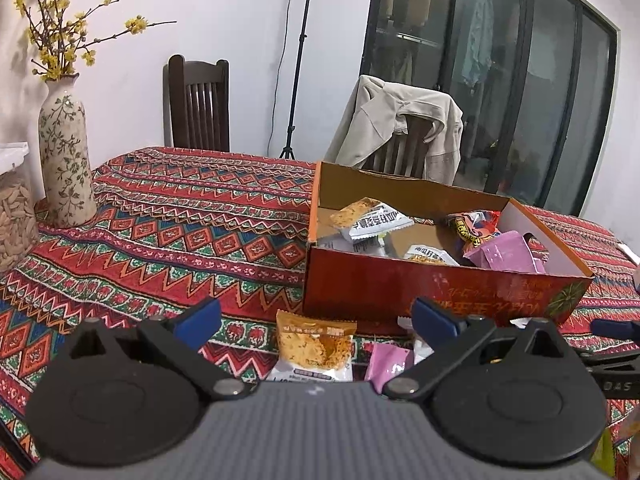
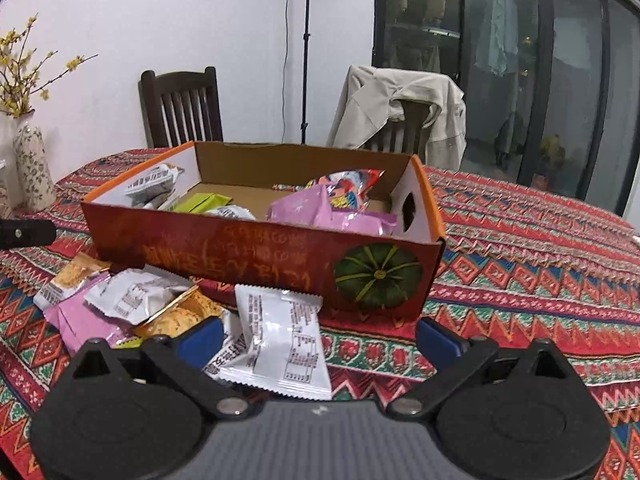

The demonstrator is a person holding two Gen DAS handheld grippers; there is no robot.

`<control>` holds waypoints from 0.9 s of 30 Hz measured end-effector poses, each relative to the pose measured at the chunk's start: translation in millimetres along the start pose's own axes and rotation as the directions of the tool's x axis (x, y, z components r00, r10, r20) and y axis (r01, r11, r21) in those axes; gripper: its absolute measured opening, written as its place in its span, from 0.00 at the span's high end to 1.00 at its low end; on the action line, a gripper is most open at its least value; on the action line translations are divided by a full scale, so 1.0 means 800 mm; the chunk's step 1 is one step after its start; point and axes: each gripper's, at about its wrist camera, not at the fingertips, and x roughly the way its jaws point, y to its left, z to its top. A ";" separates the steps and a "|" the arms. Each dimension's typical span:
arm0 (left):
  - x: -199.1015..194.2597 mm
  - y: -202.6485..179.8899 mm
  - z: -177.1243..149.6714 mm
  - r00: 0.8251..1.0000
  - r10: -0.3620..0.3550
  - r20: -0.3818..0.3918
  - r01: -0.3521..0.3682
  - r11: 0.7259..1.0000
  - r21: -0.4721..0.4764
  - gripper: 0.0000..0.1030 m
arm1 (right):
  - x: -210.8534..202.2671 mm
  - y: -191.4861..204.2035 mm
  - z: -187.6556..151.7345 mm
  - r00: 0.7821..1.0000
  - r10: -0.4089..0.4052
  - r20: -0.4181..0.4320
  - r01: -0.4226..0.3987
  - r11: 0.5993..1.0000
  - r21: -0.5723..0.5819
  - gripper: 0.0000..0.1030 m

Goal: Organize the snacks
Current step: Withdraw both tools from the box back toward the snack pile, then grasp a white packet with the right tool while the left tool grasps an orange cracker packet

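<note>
Your left gripper point(image 1: 316, 316) hovers with fingers spread wide over a crinkly orange snack packet point(image 1: 314, 346) lying flat on the woven zigzag tablecloth point(image 1: 180, 232); its lower edge is hidden by the gripper body. Your right gripper point(image 2: 318, 338) is likewise spread wide above a glossy white packet point(image 2: 280, 344) just beside the red cardboard box point(image 2: 248, 256), a shallow open rectangle already holding foil packets whose print is too small to read.
</note>
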 end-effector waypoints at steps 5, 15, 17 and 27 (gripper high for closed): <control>0.000 -0.001 -0.001 1.000 -0.002 -0.005 0.002 1.000 0.000 0.00 | 0.015 0.008 -0.002 0.998 0.047 -0.036 -0.047 0.999 -0.010 0.33; 0.002 -0.001 -0.003 1.000 -0.006 -0.016 0.006 1.000 0.000 0.00 | 0.011 0.009 -0.005 0.996 0.079 -0.035 -0.079 0.997 0.014 0.61; 0.003 -0.001 -0.003 1.000 -0.003 -0.017 0.003 1.000 0.000 0.00 | 0.003 0.004 -0.005 0.998 0.067 -0.009 -0.067 0.997 0.024 0.61; 0.015 0.011 -0.003 0.997 0.059 -0.047 -0.060 0.998 -0.024 0.00 | -0.022 -0.013 -0.002 0.997 -0.008 0.073 0.003 0.998 0.063 0.62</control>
